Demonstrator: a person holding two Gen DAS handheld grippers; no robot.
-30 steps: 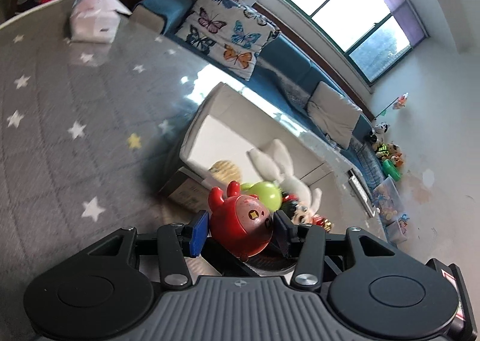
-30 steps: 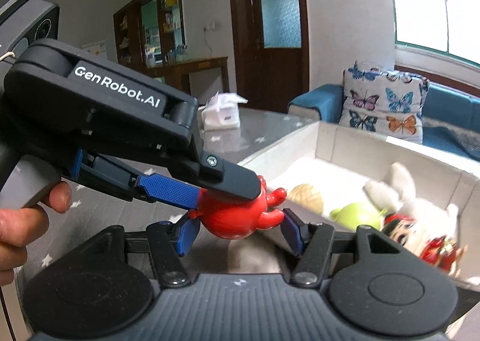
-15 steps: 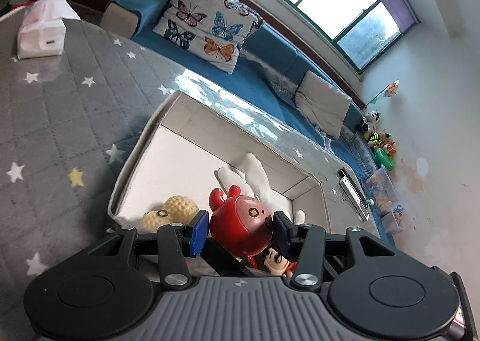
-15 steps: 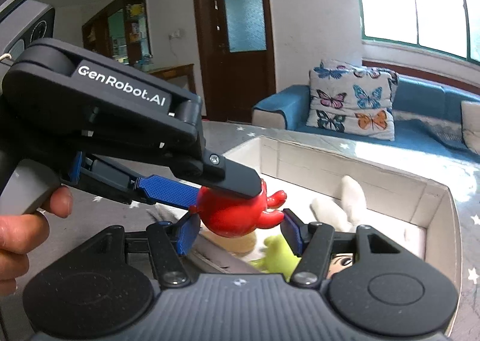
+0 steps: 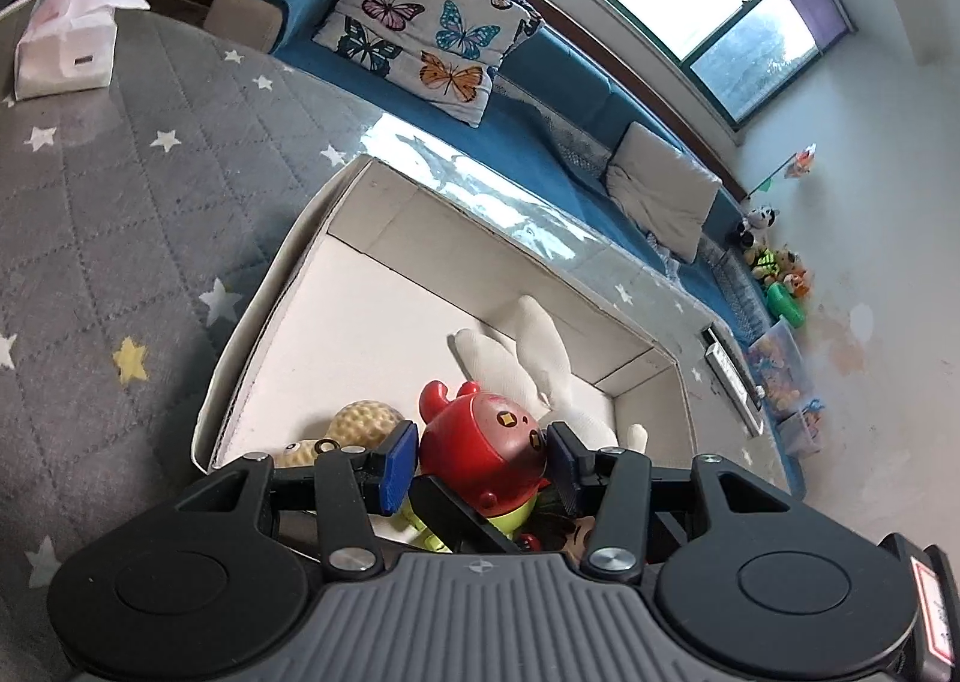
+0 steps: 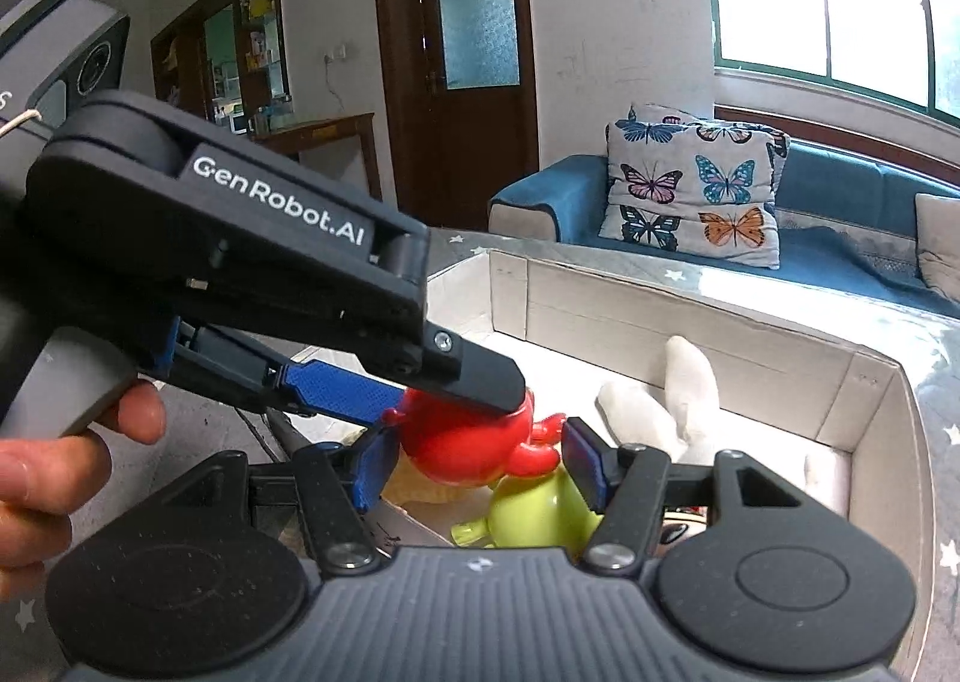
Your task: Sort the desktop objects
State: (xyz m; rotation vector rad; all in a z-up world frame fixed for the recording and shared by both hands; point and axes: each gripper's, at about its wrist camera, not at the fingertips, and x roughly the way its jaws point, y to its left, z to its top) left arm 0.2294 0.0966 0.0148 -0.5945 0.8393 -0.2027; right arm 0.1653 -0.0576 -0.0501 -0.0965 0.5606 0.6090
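Observation:
A red horned toy figure (image 5: 480, 442) hangs over the near end of a white cardboard box (image 5: 264, 310). My left gripper (image 5: 480, 457) is shut on it, blue pads pressed to both sides. In the right wrist view the left gripper (image 6: 450, 400) reaches in from the left and clamps the red toy (image 6: 462, 448) top and bottom. My right gripper (image 6: 474, 466) has its pads against the same toy's sides, shut on it. One of its fingers (image 5: 462, 514) shows under the toy. Below lie a green toy (image 6: 540, 508), a white rabbit plush (image 5: 540, 346) and a yellow plush (image 5: 366, 418).
The box (image 6: 660, 316) sits on a grey star-patterned table (image 5: 120, 238). A tissue pack (image 5: 66, 46) stands at the far left. A blue sofa with a butterfly cushion (image 5: 432, 40) lies beyond the table. A person's hand (image 6: 48, 466) holds the left gripper's handle.
Both grippers have carried the red toy up and forward from beside the box to over its near end. The toy has kept its place between both pairs of fingers.

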